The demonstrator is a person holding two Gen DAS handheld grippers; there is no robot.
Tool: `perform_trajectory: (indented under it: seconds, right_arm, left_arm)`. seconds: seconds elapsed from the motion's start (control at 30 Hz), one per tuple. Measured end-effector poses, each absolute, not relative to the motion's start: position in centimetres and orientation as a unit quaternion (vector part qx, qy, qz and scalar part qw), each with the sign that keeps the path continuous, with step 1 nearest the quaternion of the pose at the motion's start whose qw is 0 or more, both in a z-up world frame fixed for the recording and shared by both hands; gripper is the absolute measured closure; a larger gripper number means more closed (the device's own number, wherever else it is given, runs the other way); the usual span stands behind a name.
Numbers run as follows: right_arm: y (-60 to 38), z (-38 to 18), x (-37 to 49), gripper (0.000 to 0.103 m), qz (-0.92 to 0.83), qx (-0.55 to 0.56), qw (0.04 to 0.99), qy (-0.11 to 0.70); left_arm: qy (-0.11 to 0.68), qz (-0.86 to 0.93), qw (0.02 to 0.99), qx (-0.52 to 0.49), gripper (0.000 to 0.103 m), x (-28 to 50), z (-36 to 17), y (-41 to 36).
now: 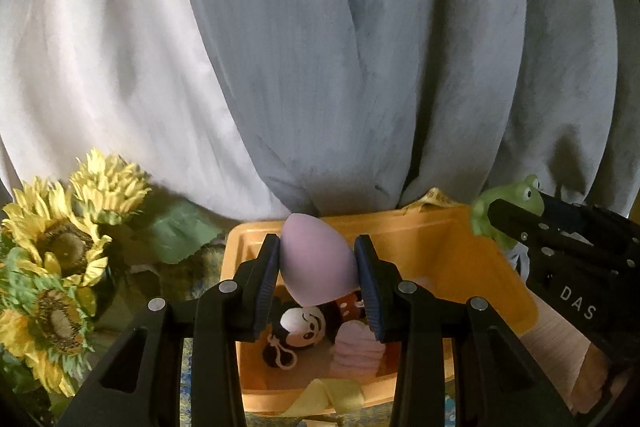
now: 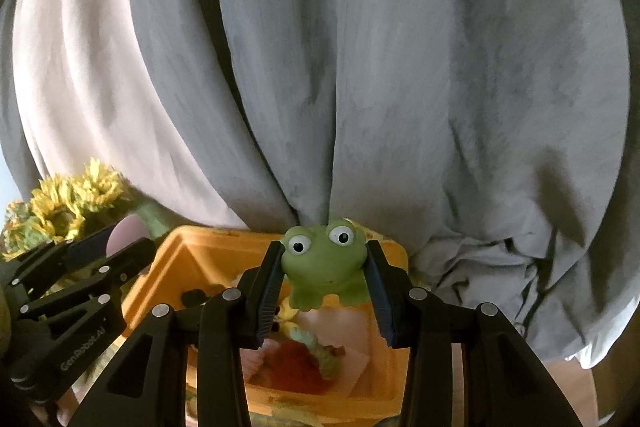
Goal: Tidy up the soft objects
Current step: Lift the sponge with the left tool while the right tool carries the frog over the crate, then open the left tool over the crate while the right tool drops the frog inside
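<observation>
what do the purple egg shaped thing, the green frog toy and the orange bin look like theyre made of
Purple egg-shaped sponge: likely matte foam, with no shine and an even soft surface between the left gripper's pads.
Green frog toy: probably soft rubber or vinyl, smooth with a slight sheen and moulded eyes.
Orange bin: moulded plastic, with a smooth rigid rim.

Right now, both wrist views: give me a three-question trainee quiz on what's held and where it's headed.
1. True or false: the left gripper is empty.
2. Which toy does the right gripper hold? A) frog B) duck C) ball
3. Fill in: both toys hang above the orange ____.

Key
1. False; its jaws clamp the purple sponge.
2. A; the green frog.
3. bin; a mouse plush and other soft things already lie inside.
</observation>
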State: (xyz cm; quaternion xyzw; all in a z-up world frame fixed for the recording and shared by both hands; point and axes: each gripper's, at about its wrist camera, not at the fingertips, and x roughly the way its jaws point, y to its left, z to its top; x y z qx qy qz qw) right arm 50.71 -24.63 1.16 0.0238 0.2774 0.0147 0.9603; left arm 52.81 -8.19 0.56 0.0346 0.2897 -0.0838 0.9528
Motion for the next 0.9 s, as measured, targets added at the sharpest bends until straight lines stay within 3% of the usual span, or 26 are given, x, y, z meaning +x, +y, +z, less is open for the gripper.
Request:
perform_trajectory:
  seconds: [0.67,0.77,0.8,0.9]
  right_arm:
    - [-24.7,-4.9,56.5,0.061,0.017,0.024,0.916,0.4]
    - [-24.8,-5.6,56.8,0.061,0.017,0.029,0.909,0.415]
    - [-24.8,-5.5,56.8,0.06,0.018,0.03,0.909,0.415]
    - [-24.8,-5.3,56.8,0.045,0.014,0.029,0.91,0.413]
  left_arm:
    - [0.395,-0.095,0.91,0.086,0.064,57.8,-5.0,-10.2]
    - [0.408,-0.1,0.904,0.082,0.057,58.2,-5.6,-10.2]
    - [0.409,-0.099,0.904,0.081,0.049,58.2,-5.7,-10.2]
    - [0.407,-0.101,0.905,0.077,0.045,57.9,-5.6,-10.1]
